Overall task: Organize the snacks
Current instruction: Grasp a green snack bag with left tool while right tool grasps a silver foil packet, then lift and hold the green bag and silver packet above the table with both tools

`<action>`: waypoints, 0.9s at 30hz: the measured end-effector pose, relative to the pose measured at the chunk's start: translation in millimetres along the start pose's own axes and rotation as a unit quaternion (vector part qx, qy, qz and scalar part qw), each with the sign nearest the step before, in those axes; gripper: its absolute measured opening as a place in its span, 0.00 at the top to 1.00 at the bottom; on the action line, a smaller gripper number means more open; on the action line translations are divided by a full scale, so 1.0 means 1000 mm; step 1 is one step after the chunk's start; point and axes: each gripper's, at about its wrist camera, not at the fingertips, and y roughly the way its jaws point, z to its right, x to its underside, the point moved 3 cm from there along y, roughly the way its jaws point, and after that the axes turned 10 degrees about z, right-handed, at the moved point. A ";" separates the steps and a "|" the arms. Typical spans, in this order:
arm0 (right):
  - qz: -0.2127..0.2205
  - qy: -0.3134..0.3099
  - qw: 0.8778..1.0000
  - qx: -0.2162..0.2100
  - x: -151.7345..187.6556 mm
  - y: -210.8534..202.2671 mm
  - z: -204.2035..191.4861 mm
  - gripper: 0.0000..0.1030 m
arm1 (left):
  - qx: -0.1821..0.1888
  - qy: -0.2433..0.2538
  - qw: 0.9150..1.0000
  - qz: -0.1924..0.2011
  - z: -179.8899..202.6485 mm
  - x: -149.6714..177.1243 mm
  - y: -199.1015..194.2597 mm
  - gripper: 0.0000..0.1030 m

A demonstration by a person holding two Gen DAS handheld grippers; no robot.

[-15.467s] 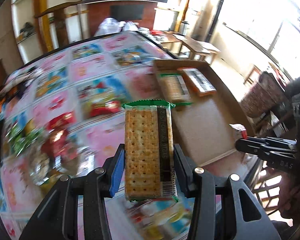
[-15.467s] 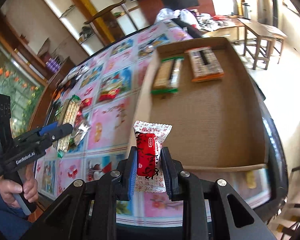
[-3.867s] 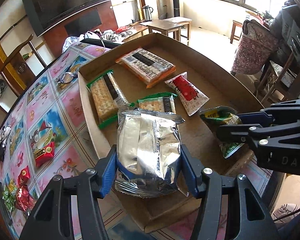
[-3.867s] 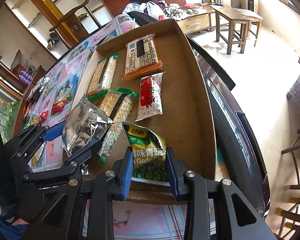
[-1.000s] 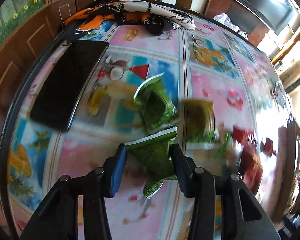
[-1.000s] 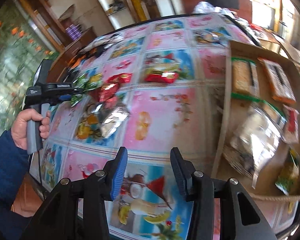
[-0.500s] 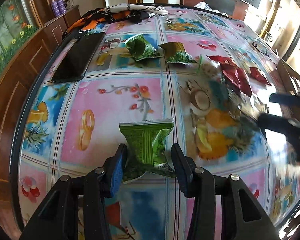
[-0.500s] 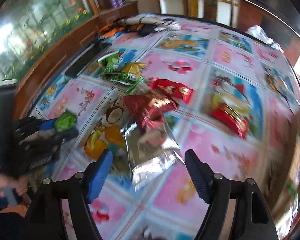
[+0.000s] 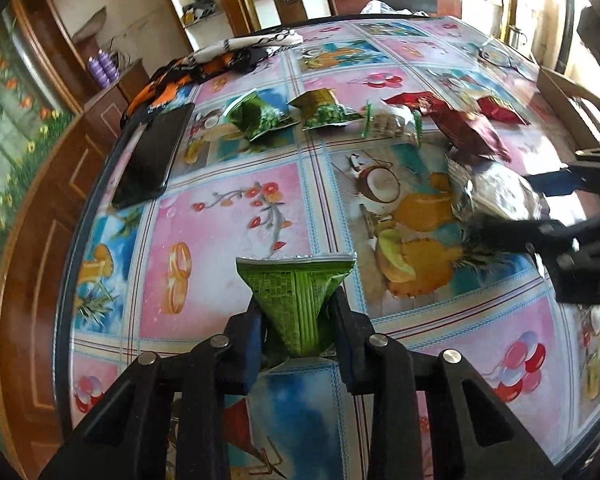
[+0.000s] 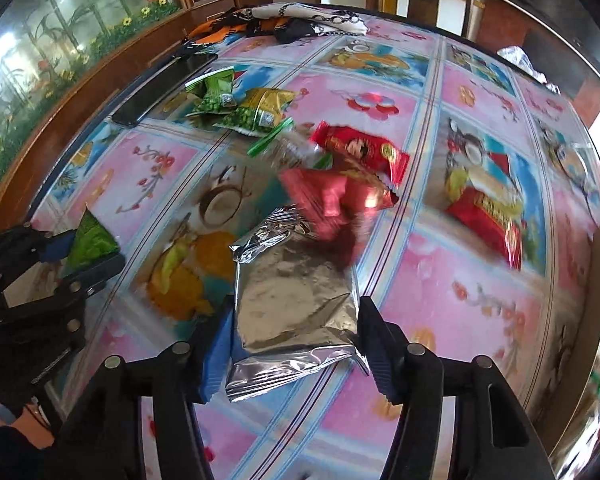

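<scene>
Both hands are at the pick-up step of sorting the snacks: the left gripper [image 9: 298,332] is clamped tight on a small green snack packet [image 9: 296,300] just above the patterned tablecloth [image 9: 228,240]. The right gripper [image 10: 296,340] has just been closing its jaws, which now stand against both sides of a silver foil packet [image 10: 296,304]. Next, I judge, each packet must be lifted clear of the remaining red packets [image 10: 360,152] and carried to the cardboard tray [image 9: 556,80] at the table's far edge.
</scene>
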 end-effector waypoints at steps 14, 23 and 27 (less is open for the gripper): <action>0.013 0.047 0.999 -0.004 0.036 -0.025 -0.011 0.39 | 0.005 0.013 1.000 0.006 0.004 0.000 -0.002 0.72; 0.016 0.072 0.997 -0.004 0.049 -0.036 -0.009 0.39 | 0.011 0.026 1.000 0.012 0.012 0.000 -0.006 0.72; 0.020 0.079 0.997 -0.003 0.052 -0.042 -0.009 0.39 | 0.014 0.031 0.999 0.015 0.015 -0.001 -0.007 0.72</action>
